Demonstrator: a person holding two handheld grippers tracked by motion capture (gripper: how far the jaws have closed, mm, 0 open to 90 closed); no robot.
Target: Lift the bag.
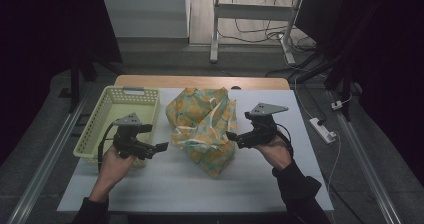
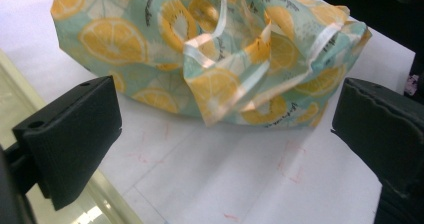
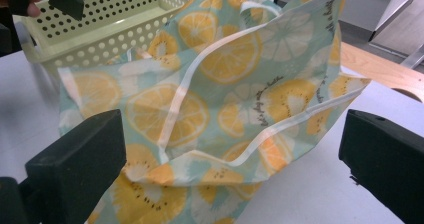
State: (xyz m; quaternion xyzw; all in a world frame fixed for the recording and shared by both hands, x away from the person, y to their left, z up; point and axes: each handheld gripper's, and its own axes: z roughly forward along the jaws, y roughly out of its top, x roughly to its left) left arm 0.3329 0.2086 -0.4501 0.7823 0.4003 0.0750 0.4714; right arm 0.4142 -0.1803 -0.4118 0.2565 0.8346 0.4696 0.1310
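**Ana:** Two forearms come in at the bottom edge of the high view, and both tools sit low over the white table top. Left gripper hangs at the basket's near corner, jaws spread wide, nothing between them.

**Ben:** And the right gripper?

**Ana:** Jaws wide apart too, empty, tips right at the bag's right edge. I can't tell whether they touch it.

**Ben:** Room to move?

**Ana:** Plenty of bare white surface on the near side, in front of the bag and between the two hands. Less on the left, where the basket fills the strip up to the table's left edge. A wooden edge shows along the far side.

**Ben:** Describe the bag.

**Ana:** Fabric bag, mid-table, crumpled and slumped in a heap. Pale teal cloth printed with orange slices, with pale strap loops lying across the folds. In the left gripper view it sits just beyond the jaws, on the table.

**Ben:** Containers?

**Ana:** One pale yellow perforated basket, just left of the bag, with a grey handle on its far rim. What shows of its inside holds nothing.
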